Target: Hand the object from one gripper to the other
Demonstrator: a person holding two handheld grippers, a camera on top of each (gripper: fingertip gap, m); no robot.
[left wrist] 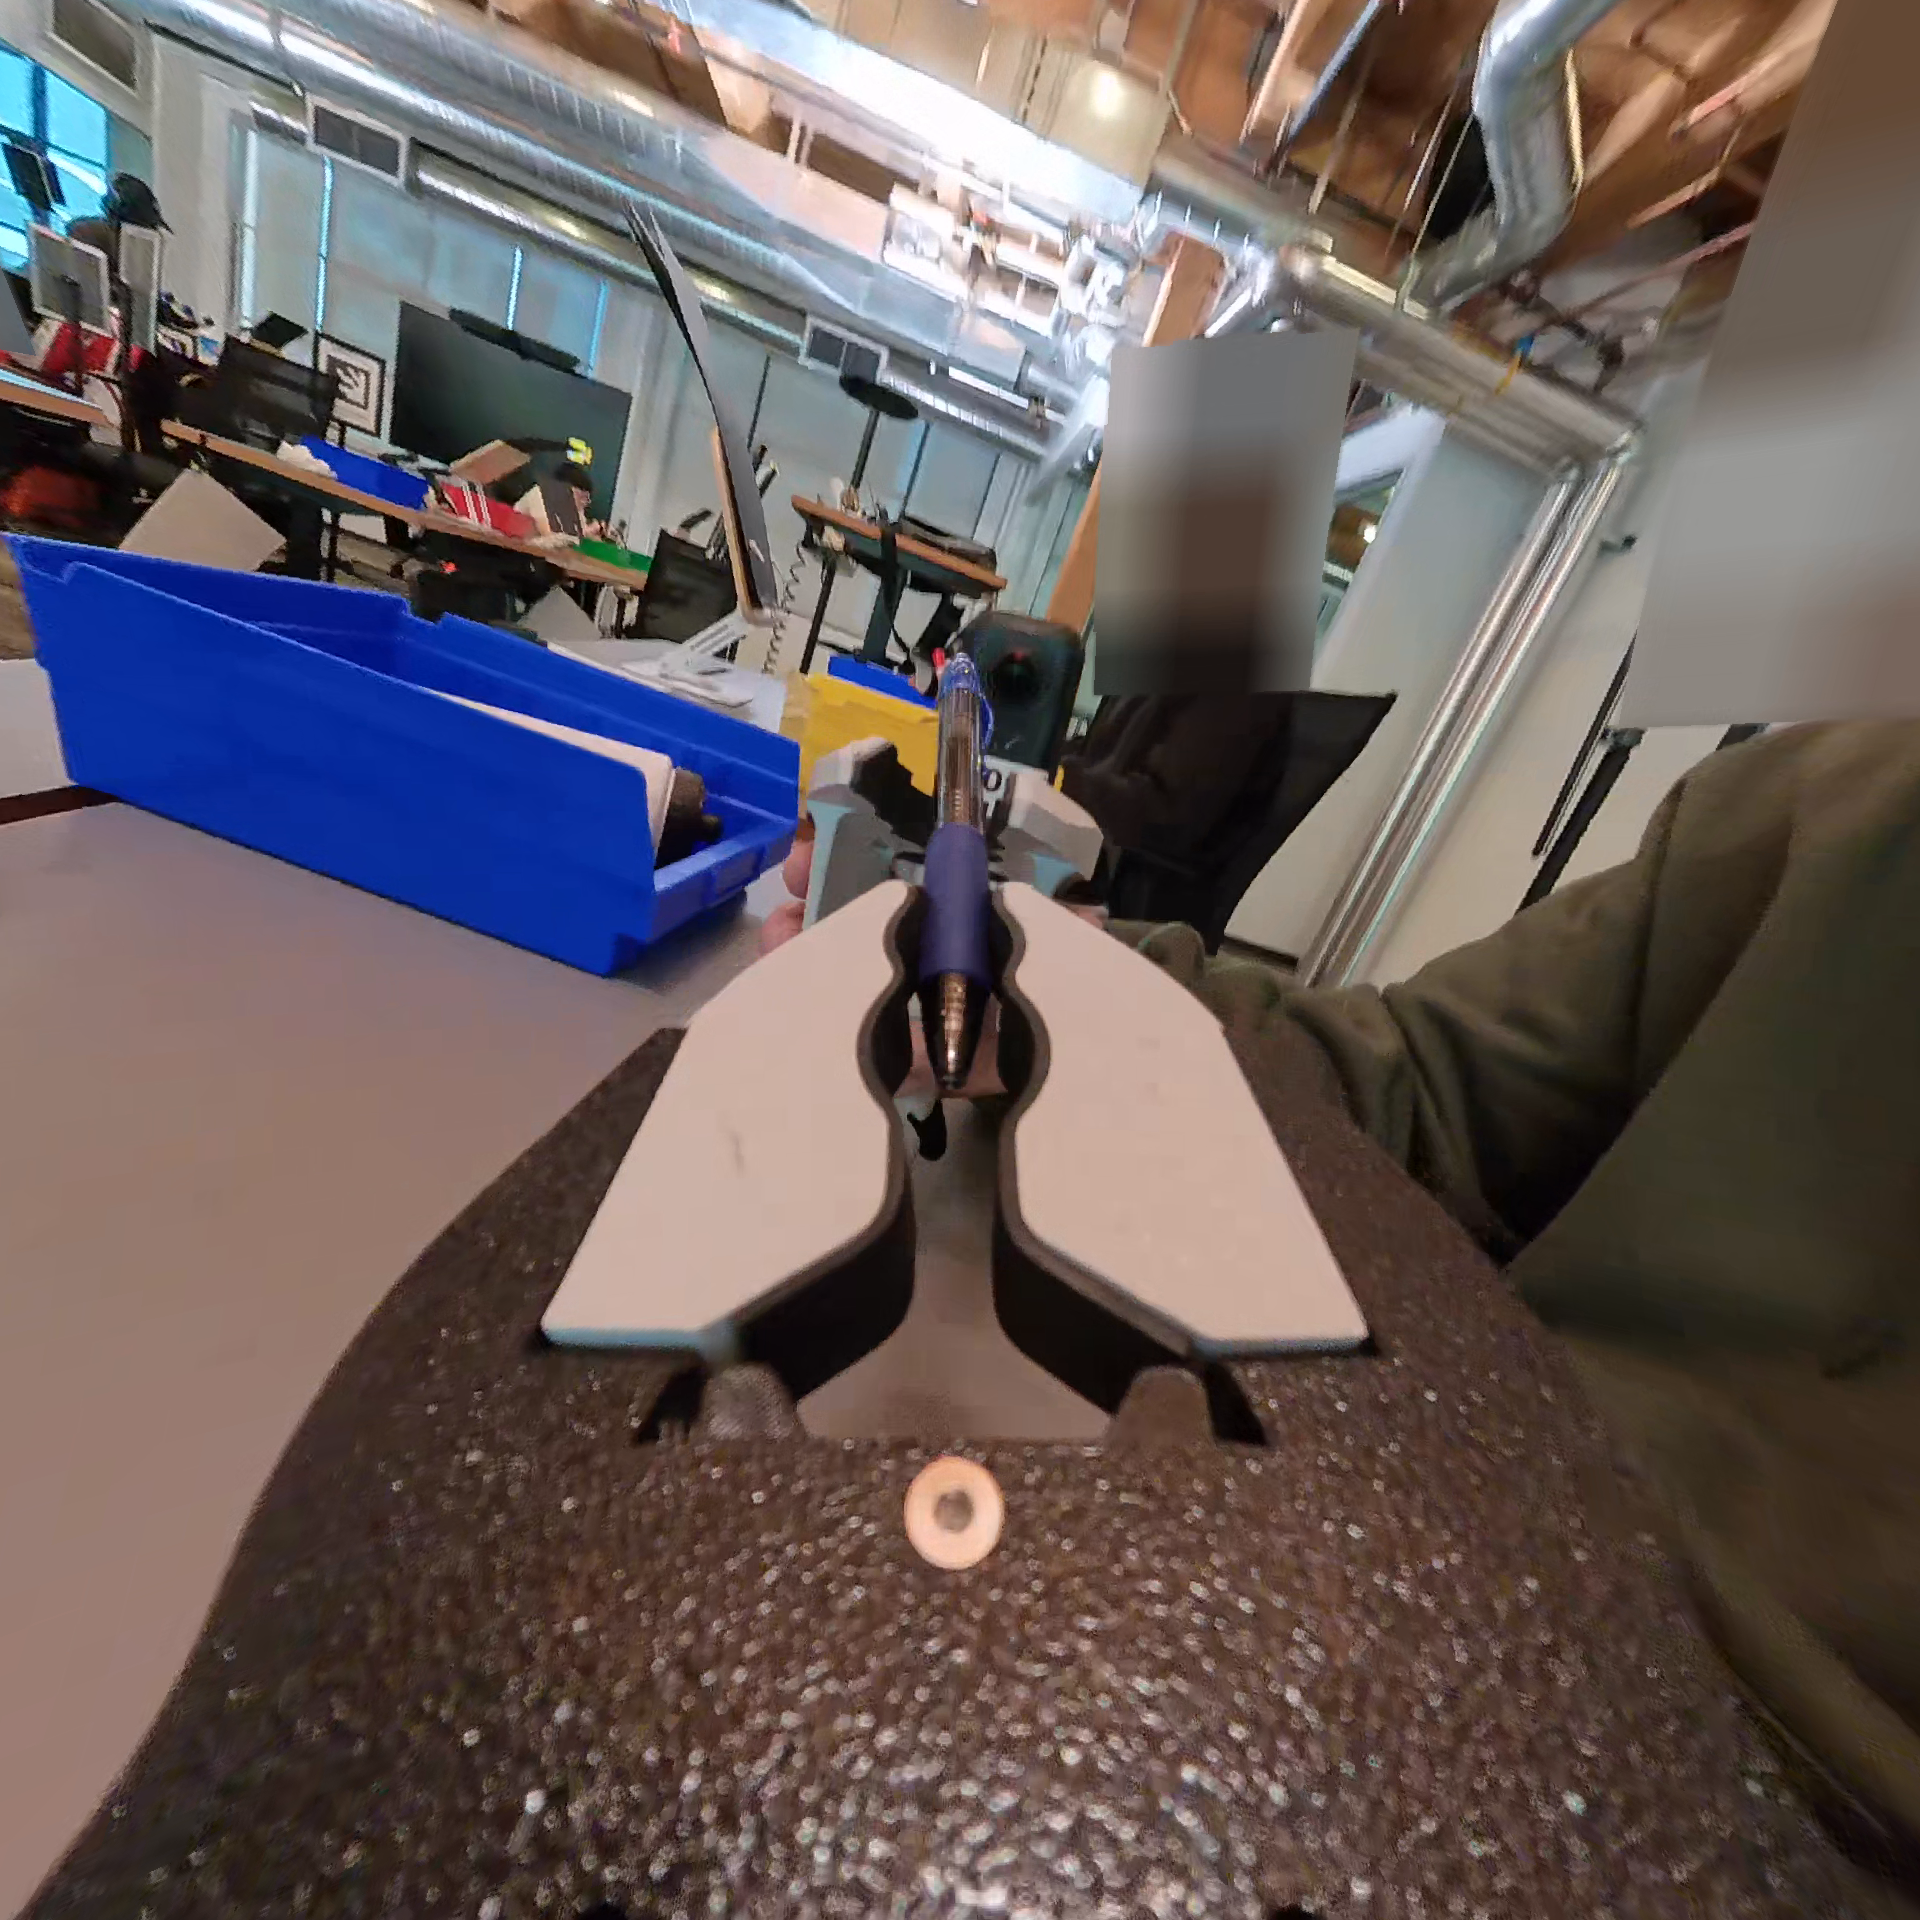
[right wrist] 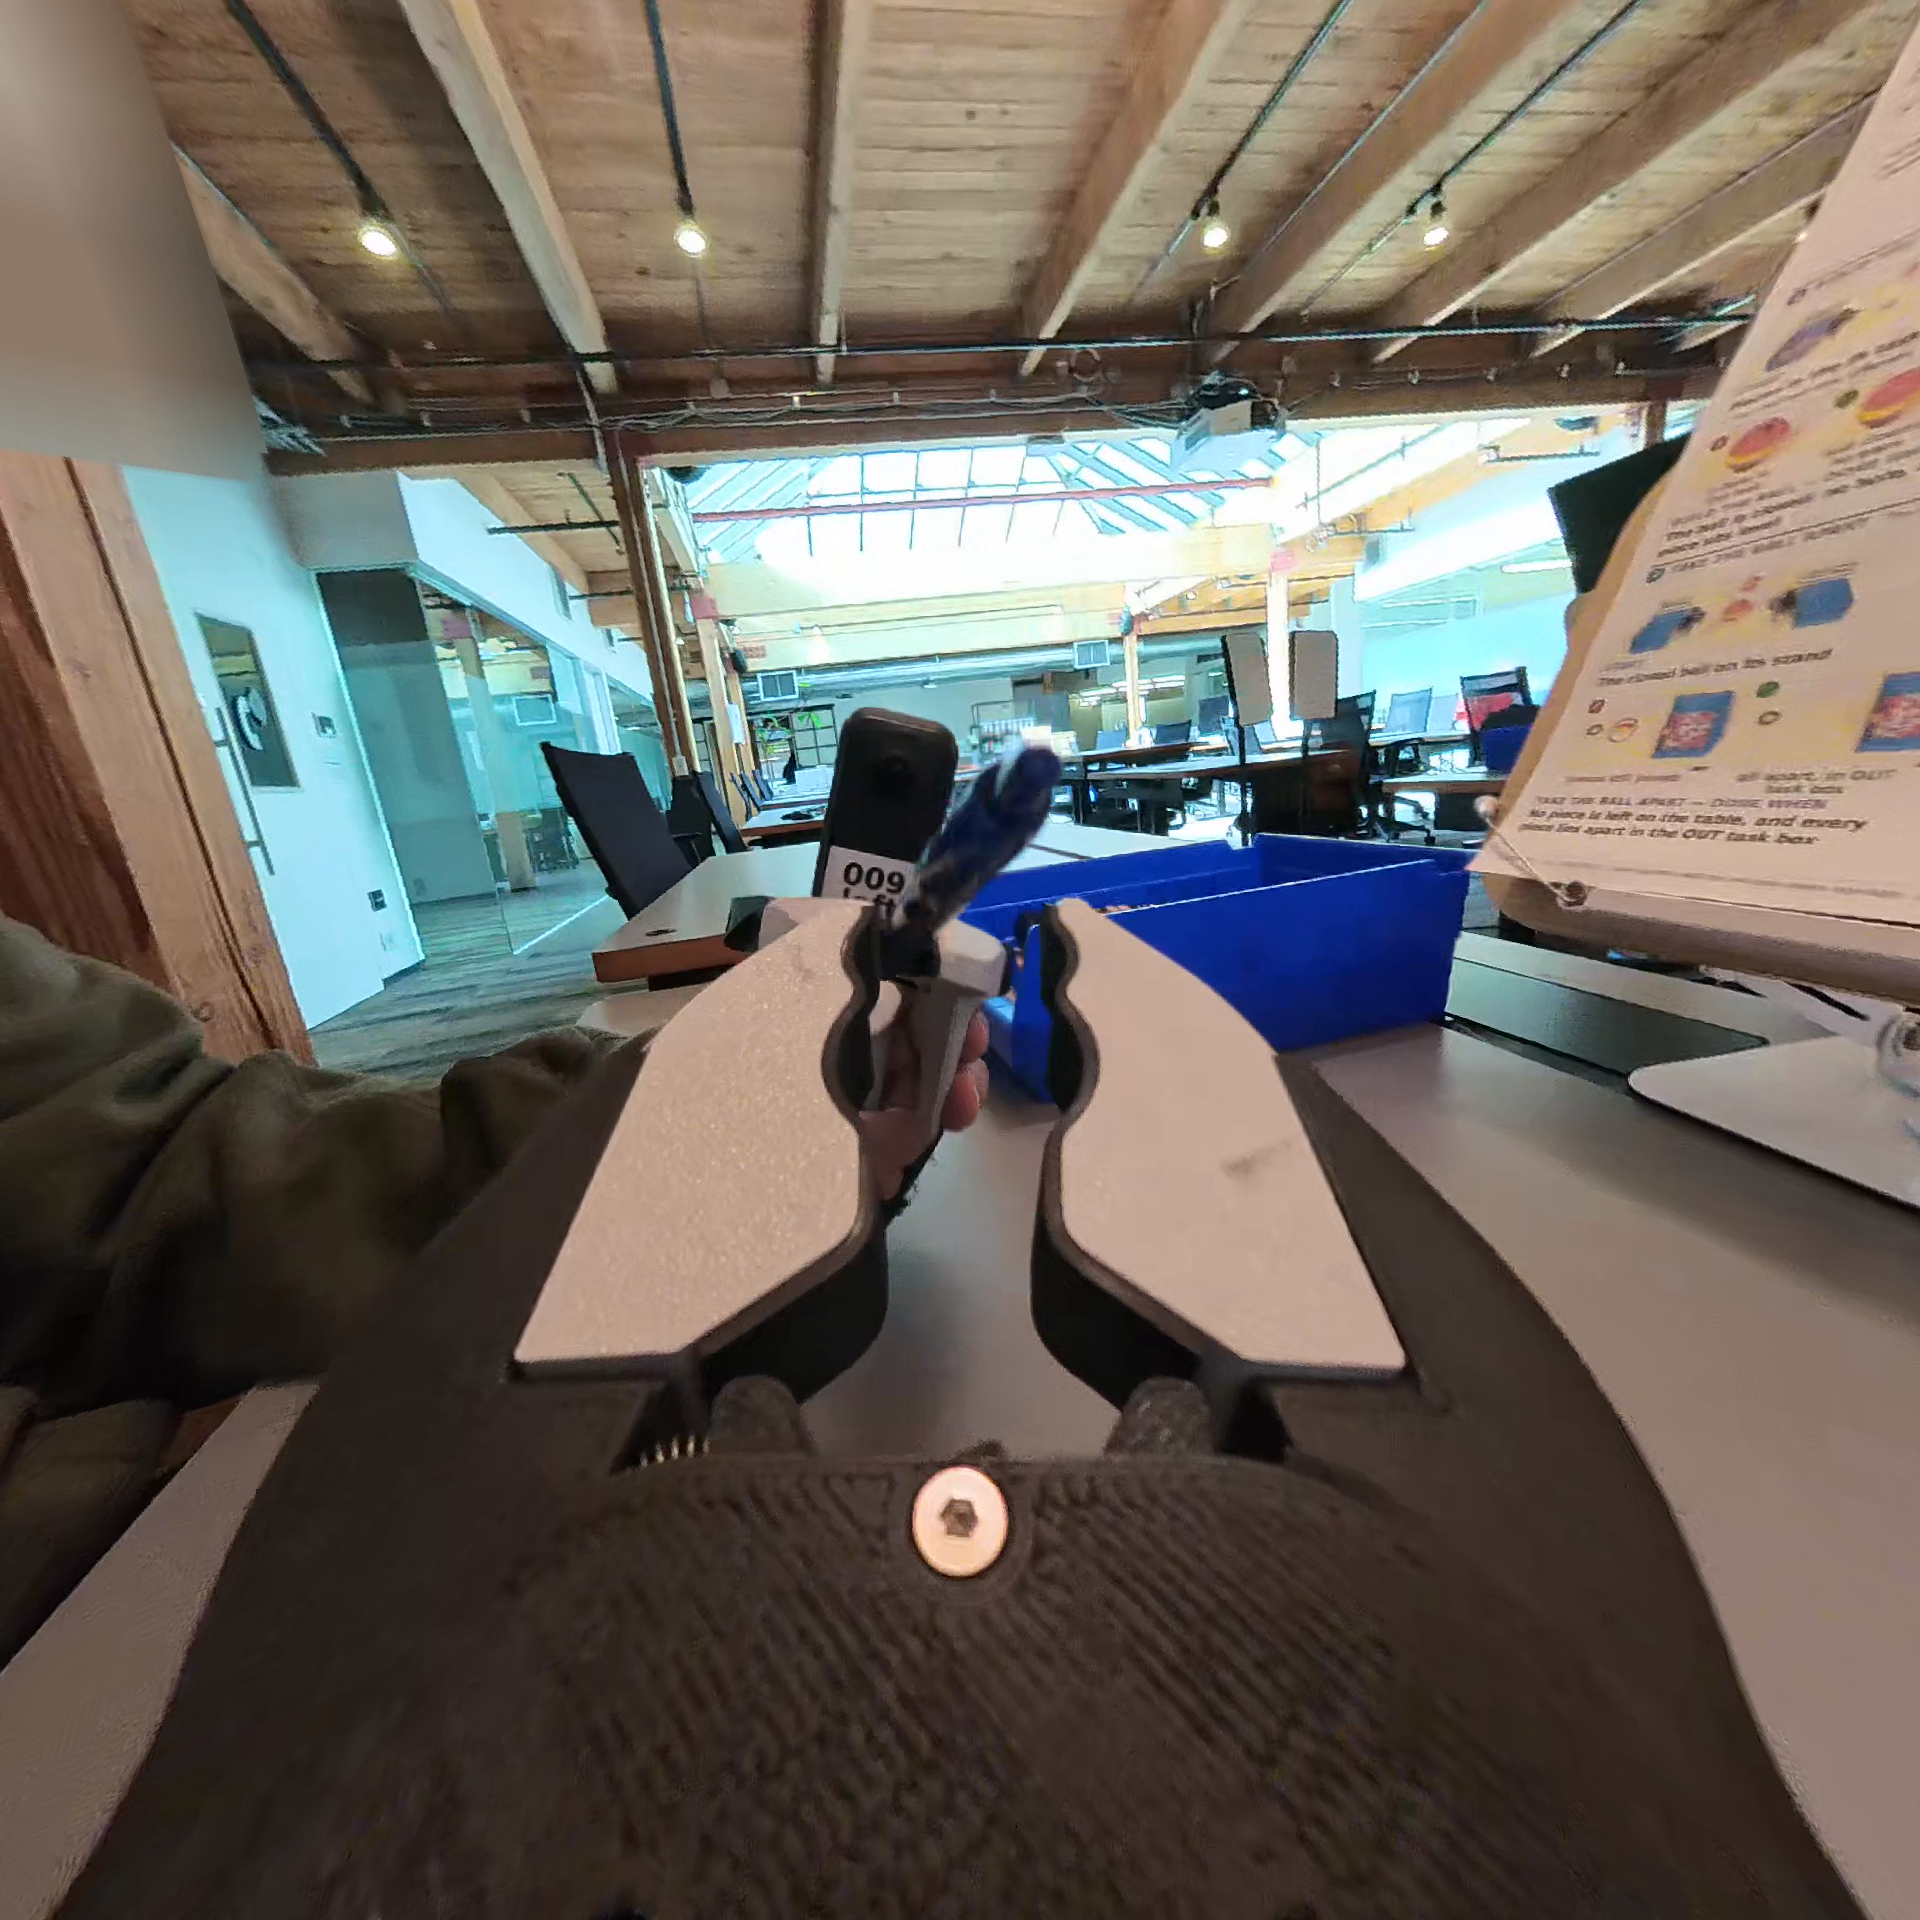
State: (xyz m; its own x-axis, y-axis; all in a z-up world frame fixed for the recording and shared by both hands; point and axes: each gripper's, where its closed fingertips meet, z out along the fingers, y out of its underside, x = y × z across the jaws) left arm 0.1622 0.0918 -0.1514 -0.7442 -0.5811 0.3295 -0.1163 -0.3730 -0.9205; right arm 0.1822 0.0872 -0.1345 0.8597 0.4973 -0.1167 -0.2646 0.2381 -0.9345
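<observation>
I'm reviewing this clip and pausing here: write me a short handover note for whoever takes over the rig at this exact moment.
Left claw: shut on the blue pen, gripping its rubber sleeve; the tip points back toward the camera, the clip end up and away.
Right claw: open and empty, facing the left claw, the pen not yet between its fingers.
Blue bin: on the table, to the left of the left claw.
Done: pen picked up and held above the table.
Left: bring the right claw around the pen's free upper end, shut it, then open the left claw.
</observation>
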